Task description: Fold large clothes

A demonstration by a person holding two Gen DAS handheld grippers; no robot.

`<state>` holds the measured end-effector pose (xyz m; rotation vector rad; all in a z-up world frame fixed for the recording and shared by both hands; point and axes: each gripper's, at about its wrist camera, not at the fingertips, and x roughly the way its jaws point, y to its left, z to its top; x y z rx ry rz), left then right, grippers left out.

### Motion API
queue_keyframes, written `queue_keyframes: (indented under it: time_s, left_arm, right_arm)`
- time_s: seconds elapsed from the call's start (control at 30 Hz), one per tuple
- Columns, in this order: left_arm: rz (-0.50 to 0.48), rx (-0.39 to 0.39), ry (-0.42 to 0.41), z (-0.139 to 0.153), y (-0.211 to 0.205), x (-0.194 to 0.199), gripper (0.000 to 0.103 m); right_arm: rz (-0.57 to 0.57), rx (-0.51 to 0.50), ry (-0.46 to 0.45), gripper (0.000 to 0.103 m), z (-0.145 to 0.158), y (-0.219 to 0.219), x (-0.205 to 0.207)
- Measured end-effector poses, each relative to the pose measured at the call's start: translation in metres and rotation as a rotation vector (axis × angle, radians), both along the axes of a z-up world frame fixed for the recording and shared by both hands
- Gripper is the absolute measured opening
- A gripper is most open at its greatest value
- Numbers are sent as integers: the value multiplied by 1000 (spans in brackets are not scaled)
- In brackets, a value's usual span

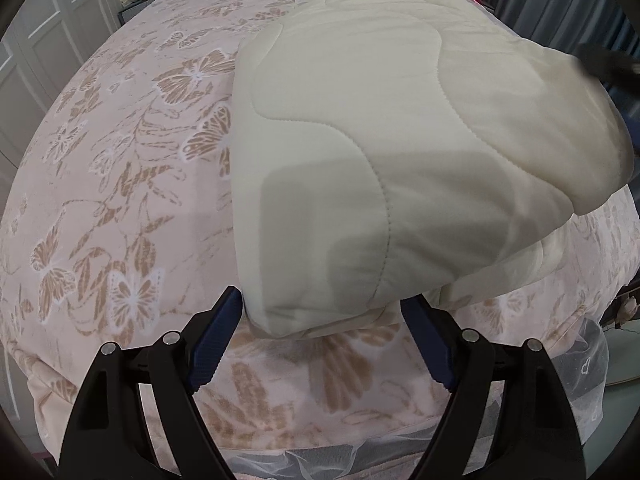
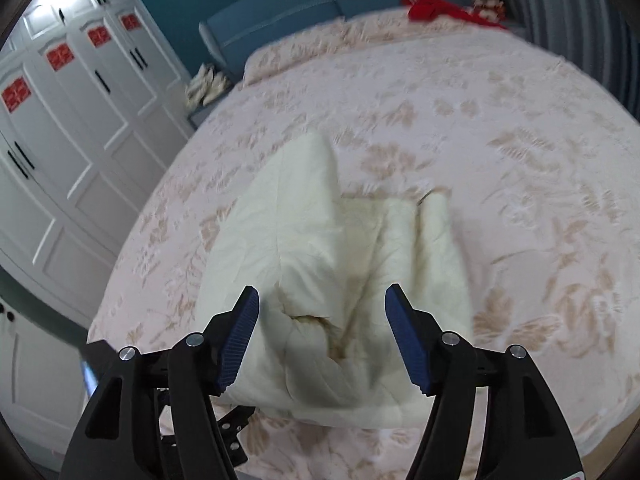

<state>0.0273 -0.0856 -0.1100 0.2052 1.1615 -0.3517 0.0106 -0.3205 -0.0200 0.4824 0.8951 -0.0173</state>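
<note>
The bed (image 1: 120, 168) fills both views, covered in a pale pink spread printed with tan butterflies and leaves, its cloth slightly rumpled. On it lies the cream quilted garment (image 1: 360, 152), soft and padded, with wavy stitched seams and rounded, puffy folds; it sits toward the near edge of the bed.

Only the right wrist view shows the white panelled wardrobe (image 2: 72, 128) with red squares on its doors, the blue headboard (image 2: 304, 4), and the garment (image 2: 320, 248) as a bunched heap with one peak standing up; this view is blurred. The left wrist view alone shows the stitching sharply and a sheer white net (image 1: 580, 360) hanging over the bed edge.

The left gripper (image 1: 322, 314) points low across the bed, its fingers spread on either side of the garment's near corner. The right gripper (image 2: 322, 302) looks down from higher up, fingers spread wide and holding nothing.
</note>
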Motion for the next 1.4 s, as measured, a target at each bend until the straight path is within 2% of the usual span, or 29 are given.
queue_keyframes:
  time_s: [0.07, 0.1, 0.13, 0.23, 0.33, 0.43, 0.57, 0.77, 0.87, 0.97, 1.03, 1.1, 1.17, 1.23, 1.4]
  left_arm:
    - [3, 6, 1, 0, 1, 0, 79]
    - [6, 8, 3, 0, 2, 0, 79]
    - [7, 9, 4, 0, 3, 0, 79]
    - [9, -11, 11, 3, 7, -2, 80]
    - [7, -24, 18, 5, 8, -5, 80]
    - [-7, -26, 25, 2, 3, -10, 80]
    - [-14, -3, 39, -7, -5, -16, 79]
    - [5, 4, 38, -5, -2, -17, 76]
    - [8, -22, 22, 10, 3, -20, 75]
    - [6, -60, -9, 35, 9, -26, 76]
    - [8, -84, -42, 52, 11, -29, 76]
    - [12, -104, -83, 69, 9, -28, 76]
    - [12, -114, -100, 79, 4, -21, 76]
    - [18, -120, -114, 84, -3, -14, 76]
    - [31, -112, -143, 93, -10, -4, 76]
  right_arm:
    - [31, 18, 34, 33, -11, 7, 5]
    - [49, 35, 40, 23, -13, 9, 4]
    - [45, 35, 32, 19, -12, 9, 0]
    - [31, 15, -33, 17, 3, 2, -28]
    - [-8, -29, -33, 16, 2, -9, -55]
    - [-73, -36, 60, 16, -30, -27, -73]
    - [-117, -20, 154, 16, -81, -41, -72]
    - [-128, -17, 184, 18, -111, -42, -65]
    - [-131, 19, 184, 19, -108, -48, -68]
    - [-134, 53, 158, 23, -85, -50, -74]
    - [-146, 54, 137, 33, -69, -51, -76]
    - [-176, 36, 115, 36, -49, -50, -76]
    - [-197, 30, 91, 40, -33, -50, -69]
    - [-204, 50, 60, 54, -20, -51, -54]
    - [-217, -1, 64, 59, -12, -52, -5]
